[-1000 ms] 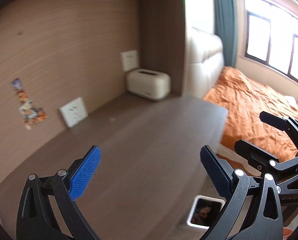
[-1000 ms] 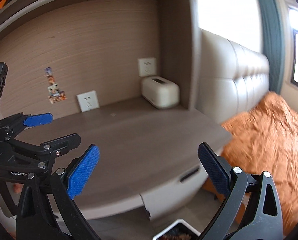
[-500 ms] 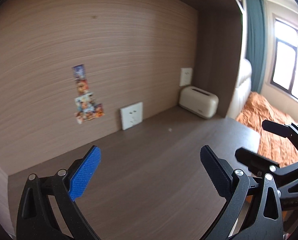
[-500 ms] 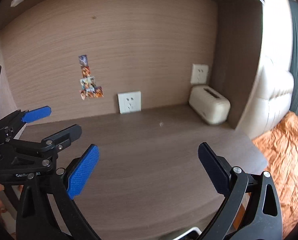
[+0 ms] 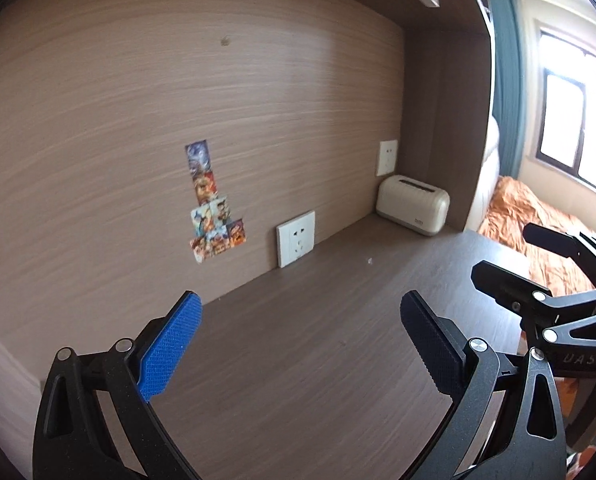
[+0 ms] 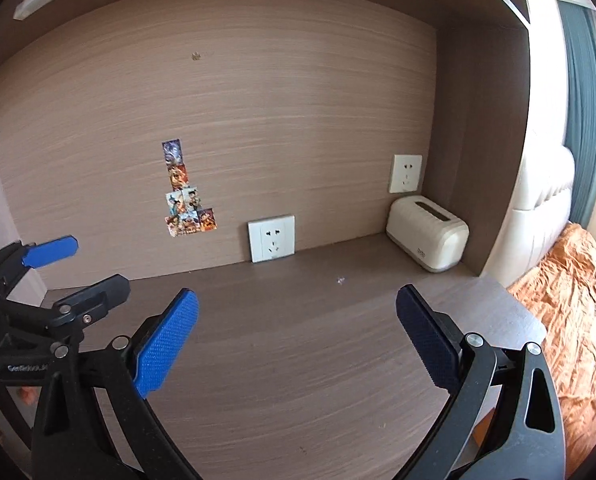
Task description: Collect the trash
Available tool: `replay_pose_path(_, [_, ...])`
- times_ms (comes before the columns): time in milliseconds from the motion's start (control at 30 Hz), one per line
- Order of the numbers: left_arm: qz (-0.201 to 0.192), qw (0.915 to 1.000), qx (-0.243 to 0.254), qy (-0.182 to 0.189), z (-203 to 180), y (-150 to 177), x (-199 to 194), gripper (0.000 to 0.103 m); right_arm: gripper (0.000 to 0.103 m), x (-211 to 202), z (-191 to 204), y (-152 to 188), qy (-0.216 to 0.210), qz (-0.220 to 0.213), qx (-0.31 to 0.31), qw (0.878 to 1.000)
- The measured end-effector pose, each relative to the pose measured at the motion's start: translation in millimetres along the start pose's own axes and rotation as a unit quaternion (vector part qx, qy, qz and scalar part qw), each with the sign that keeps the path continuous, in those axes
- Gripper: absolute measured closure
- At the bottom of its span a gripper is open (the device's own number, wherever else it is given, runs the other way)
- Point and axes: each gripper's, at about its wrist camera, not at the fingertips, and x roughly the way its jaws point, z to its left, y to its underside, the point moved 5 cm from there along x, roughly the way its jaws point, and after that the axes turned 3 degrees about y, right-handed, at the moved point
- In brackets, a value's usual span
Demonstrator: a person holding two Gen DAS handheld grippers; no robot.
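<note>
With both the left tool (image 5: 300, 344) and right tool (image 6: 295, 336) spread apart and holding nothing, the tiny white scrap (image 6: 341, 280) on the dark wood-grain surface (image 6: 298, 380), just in front of the cream rounded tissue box (image 6: 428, 238), looks thin enough to slip between the wide pads.

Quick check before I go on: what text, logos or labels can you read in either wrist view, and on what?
"DAS": partial print on the black body of the right claw, rest cut off.
"Ge...": blurred white print on the black body of the left claw; remainder unreadable.
Dark logo on the cream plastic tissue box: too small to read.
Colourful stickers on the wooden back panel: no legible words.
</note>
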Motion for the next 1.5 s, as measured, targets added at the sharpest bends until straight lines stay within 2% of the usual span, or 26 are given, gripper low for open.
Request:
replay_pose_path(133, [0.009, 0.9993, 0.003, 0.035, -4, 1, 4, 0.005, 0.004, 1, 0, 3, 0.020, 0.006, 0.008, 1.000])
replay_pose_path(333, [0.018, 0.9985, 0.006, 0.052, -12, 3, 7, 0.005, 0.004, -5, -7, 8, 0.040, 0.010, 0.021, 0.999])
replay_pose_path(467, [-0.002, 0.9989, 0.017, 0.044, -18, 1, -2, 0.005, 0.004, -10, -10, 13, 0.043, 0.010, 0.039, 0.998])
replay_pose_path(633, [-0.016, 0.9990, 0.030, 0.028, -22, -3, -7, 0.005, 0.004, -12, -10, 15, 0.073, 0.004, 0.037, 0.997])
replay_pose_path(900, [-0.005, 0.9990, 0.016, 0.041, -21, -7, -6, 0.005, 0.004, -21, -16, 14, 0.075, -0.011, 0.056, 0.996])
replay_pose_path(1333, [0.017, 0.9989, 0.010, 0.042, -25, -5, 8, 0.005, 0.004, -18, -25, 18, 0.089, -0.002, 0.057, 0.994])
replay_pose_path(1500, [0.010, 0.9992, 0.010, 0.038, -25, -7, 10, 0.005, 0.004, -15, -27, 19, 0.087, 0.001, 0.064, 0.994])
